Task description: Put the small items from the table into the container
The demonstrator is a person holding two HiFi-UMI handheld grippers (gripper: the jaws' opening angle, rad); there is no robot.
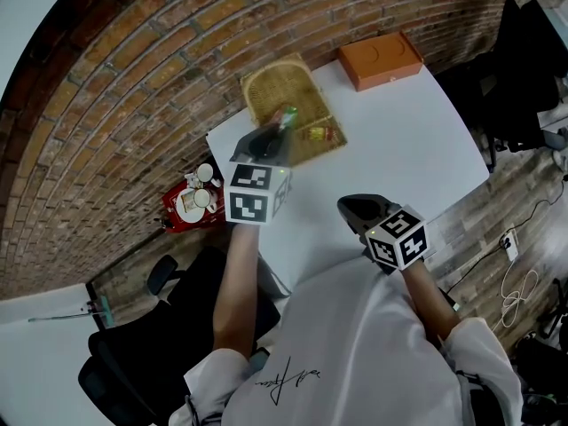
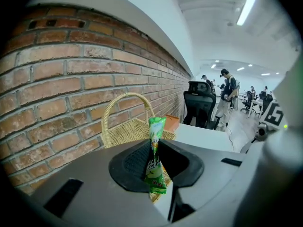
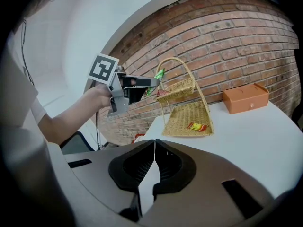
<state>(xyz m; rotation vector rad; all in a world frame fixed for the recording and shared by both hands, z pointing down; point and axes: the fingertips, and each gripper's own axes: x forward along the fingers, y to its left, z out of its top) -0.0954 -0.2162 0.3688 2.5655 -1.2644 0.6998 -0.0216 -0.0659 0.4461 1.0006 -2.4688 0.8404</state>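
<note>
Green snack packet [image 2: 155, 161] stood upright, clamped between the fingers [image 2: 135, 162] of the left gripper [image 1: 279, 131]. Its top poked above the fingertips and its bottom edge hung below them. Just beyond those fingers the wicker basket [image 2: 124, 132] lay on the white table [image 1: 399, 140], by the brick wall [image 2: 71, 84]. A red-and-yellow packet [image 3: 197, 126] rested inside the basket, ahead of and below the held packet. The right gripper [image 3: 154, 143] hovered over the near part of the table, well apart from the basket, its fingers [image 3: 135, 167] pressed together with nothing between them. An orange box [image 1: 382, 59] sat far ahead of those fingers, to the right of the basket.
</note>
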